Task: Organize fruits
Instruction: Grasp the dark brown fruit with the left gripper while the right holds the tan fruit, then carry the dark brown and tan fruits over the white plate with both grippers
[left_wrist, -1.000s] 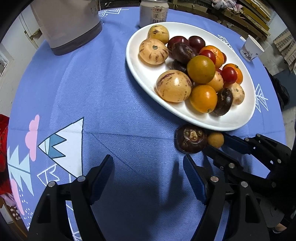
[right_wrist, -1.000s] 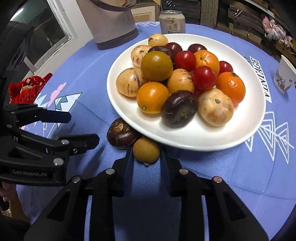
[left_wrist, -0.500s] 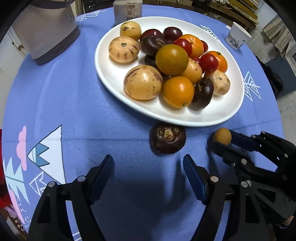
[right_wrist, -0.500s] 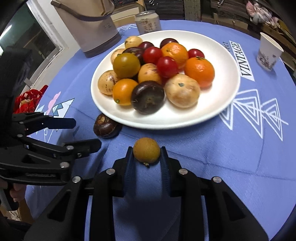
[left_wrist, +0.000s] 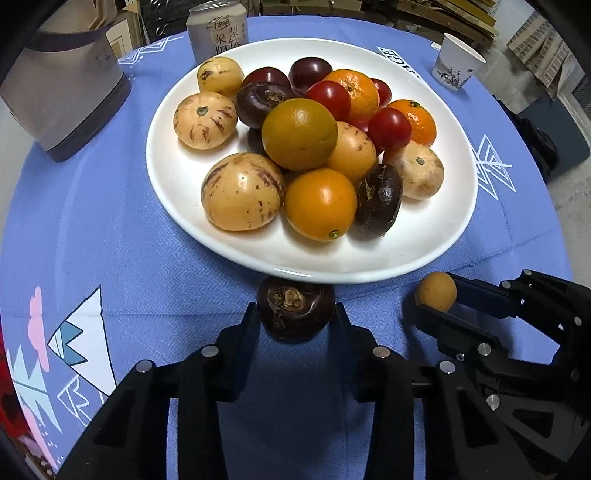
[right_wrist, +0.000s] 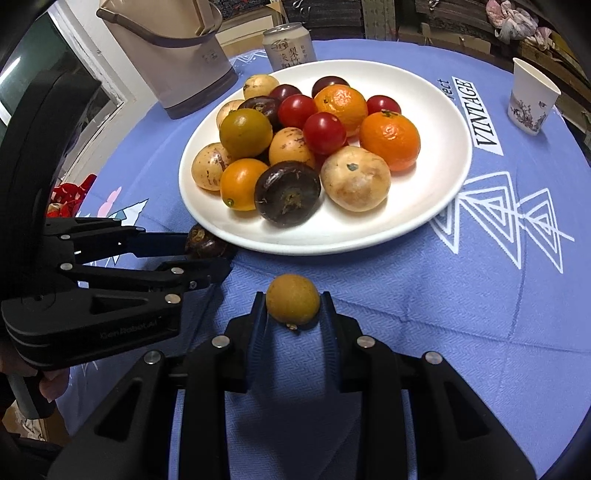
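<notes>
Gripping a dark brown, wrinkled fruit (left_wrist: 295, 309) between its two fingers, the left gripper (left_wrist: 295, 317) had just been closing its jaws, and both pads now pressed against the fruit's sides. That fruit sat just at the near rim of the white plate (left_wrist: 436, 236), on the blue tablecloth (left_wrist: 110, 229). To its right, the right gripper (right_wrist: 293, 308) was clamped narrowly on a small round yellow-brown fruit (right_wrist: 293, 301), which sat between the fingertips, near the plate but apart from its edge. In the right wrist view the left gripper came in from the left side, and part of a hand (right_wrist: 51, 384) showed on its handle.

The plate carried a heap of fruit: speckled yellow melons, oranges, red tomatoes and several dark purple fruits. One more dark brown fruit (left_wrist: 378, 201) lay on the plate's near right part, touching an orange (left_wrist: 320, 205). Beyond the plate stood a drink can (left_wrist: 217, 29) at the far edge, a beige bucket (left_wrist: 55, 85) at the far left, and a paper cup (left_wrist: 456, 61) at the far right.
</notes>
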